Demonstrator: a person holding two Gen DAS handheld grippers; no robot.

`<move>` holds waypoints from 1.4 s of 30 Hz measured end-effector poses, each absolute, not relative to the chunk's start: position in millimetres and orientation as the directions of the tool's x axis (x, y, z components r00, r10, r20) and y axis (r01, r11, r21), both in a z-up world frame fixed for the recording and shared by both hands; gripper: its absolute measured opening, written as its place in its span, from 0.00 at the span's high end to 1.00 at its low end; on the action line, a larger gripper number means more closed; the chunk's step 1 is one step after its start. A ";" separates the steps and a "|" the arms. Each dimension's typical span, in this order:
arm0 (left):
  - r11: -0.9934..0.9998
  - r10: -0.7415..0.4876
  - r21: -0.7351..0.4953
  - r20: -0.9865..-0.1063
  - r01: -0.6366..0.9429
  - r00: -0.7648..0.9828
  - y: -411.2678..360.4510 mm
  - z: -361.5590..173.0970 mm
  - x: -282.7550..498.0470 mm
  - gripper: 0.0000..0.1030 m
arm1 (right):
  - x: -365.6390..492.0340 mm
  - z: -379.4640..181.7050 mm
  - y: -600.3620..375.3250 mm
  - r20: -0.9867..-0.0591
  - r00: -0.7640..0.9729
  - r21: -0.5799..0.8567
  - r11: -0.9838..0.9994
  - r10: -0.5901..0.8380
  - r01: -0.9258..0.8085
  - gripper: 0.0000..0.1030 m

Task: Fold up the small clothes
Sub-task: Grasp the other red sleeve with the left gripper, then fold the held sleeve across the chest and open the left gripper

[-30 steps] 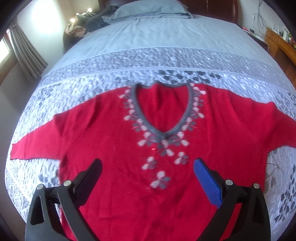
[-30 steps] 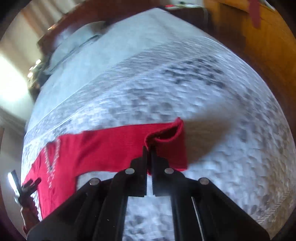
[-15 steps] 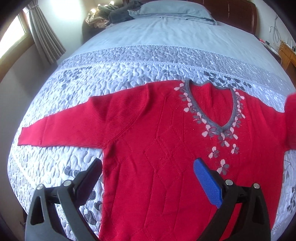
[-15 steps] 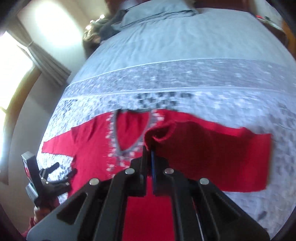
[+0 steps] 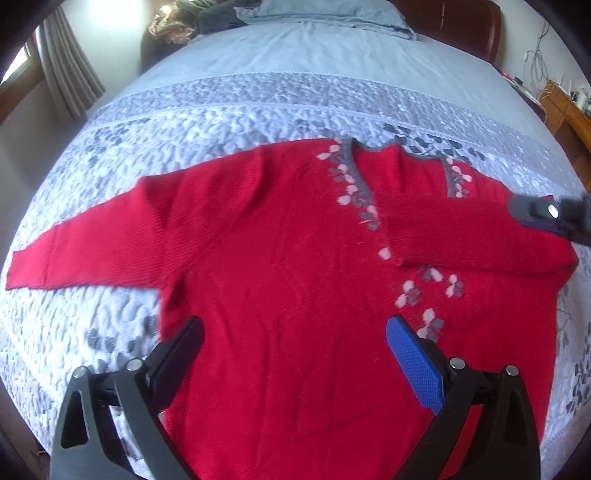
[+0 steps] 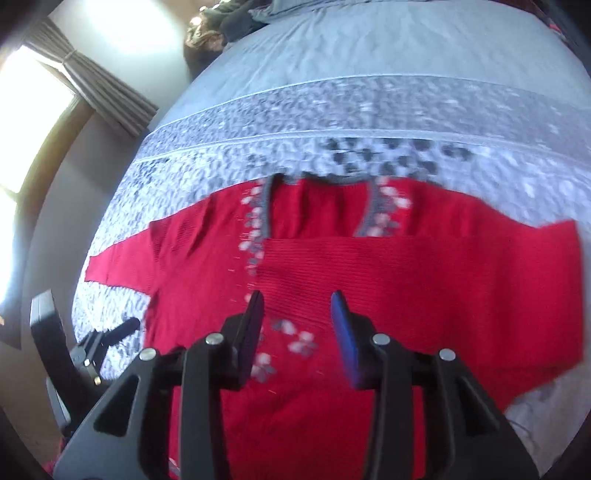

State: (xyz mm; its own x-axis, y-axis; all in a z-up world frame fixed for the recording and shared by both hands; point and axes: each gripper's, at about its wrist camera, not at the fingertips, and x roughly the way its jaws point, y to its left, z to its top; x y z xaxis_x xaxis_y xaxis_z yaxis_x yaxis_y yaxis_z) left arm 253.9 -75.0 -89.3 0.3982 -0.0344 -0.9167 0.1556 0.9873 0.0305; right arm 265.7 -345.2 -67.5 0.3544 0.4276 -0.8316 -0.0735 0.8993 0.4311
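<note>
Since half a second ago the right claw [image 6: 297, 321] is gaping empty over the sweater [image 5: 295, 295], its folded sleeve [image 6: 424, 280] risking sliding askew, while the left claw [image 5: 293, 343] is hanging wide and empty.

Open quilted grey-blue bedspread [image 5: 295, 99] beyond flat red knit sweater [image 5: 288, 295]; passable above both. Far end blocked by pale blue pillow [image 5: 325, 14], dark clothes heap [image 5: 207, 18]. Left edge bounded by grey pleated curtain [image 5: 70, 85]; right by wooden cabinet [image 5: 569, 114].
</note>
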 end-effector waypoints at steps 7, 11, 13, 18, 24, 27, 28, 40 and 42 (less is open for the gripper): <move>0.960 -0.257 -0.210 -0.927 0.187 0.272 -110.1 -105.3 299.7 0.10 | 219.1 -81.5 -412.9 -0.863 0.372 0.368 0.930 0.341 0.003 0.62; 0.931 -0.354 -0.336 -0.926 0.143 0.128 -121.3 -128.1 318.7 0.32 | 195.2 -91.6 -426.0 -0.865 0.382 0.353 0.935 0.324 0.006 0.62; 0.922 -0.381 -0.372 -0.921 0.111 0.083 -122.0 -138.3 324.4 0.41 | 185.3 -95.9 -427.6 -0.861 0.389 0.353 0.935 0.327 -0.003 0.62; 0.913 -0.404 -0.398 -0.913 0.092 0.062 -129.3 -142.5 328.8 0.68 | 174.8 -104.0 -424.0 -0.859 0.405 0.335 0.942 0.312 -0.017 0.62; 0.918 -0.394 -0.388 -0.917 0.083 0.062 -132.6 -136.8 333.2 0.60 | 170.0 -112.4 -428.4 -0.858 0.402 0.350 0.937 0.319 0.003 0.62; 0.915 -0.400 -0.397 -0.915 0.068 0.050 -132.5 -142.5 337.0 0.70 | 167.5 -111.9 -428.5 -0.860 0.409 0.335 0.942 0.305 0.000 0.62; 0.919 -0.392 -0.388 -0.919 0.071 0.051 -134.3 -143.8 337.7 0.72 | 167.4 -112.0 -428.9 -0.859 0.409 0.337 0.942 0.307 -0.001 0.62; 0.932 -0.340 -0.363 -0.870 0.004 0.357 -75.0 -82.2 344.6 0.93 | 159.4 -105.0 -466.8 -0.847 0.450 0.367 0.924 0.283 0.109 0.62; 0.946 -0.291 -0.323 -0.865 -0.010 0.408 -44.8 -72.5 352.3 0.93 | 162.1 -105.1 -478.5 -0.839 0.456 0.398 0.907 0.298 0.140 0.57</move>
State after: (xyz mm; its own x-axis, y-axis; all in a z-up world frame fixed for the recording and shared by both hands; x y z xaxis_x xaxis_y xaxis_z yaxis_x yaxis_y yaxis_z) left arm 352.3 -44.8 -72.5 0.4083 -0.2911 -0.8652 -0.0097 0.9463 -0.3230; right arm 162.1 -478.5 -105.1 0.4557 0.2981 -0.8387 0.1399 0.9066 0.3982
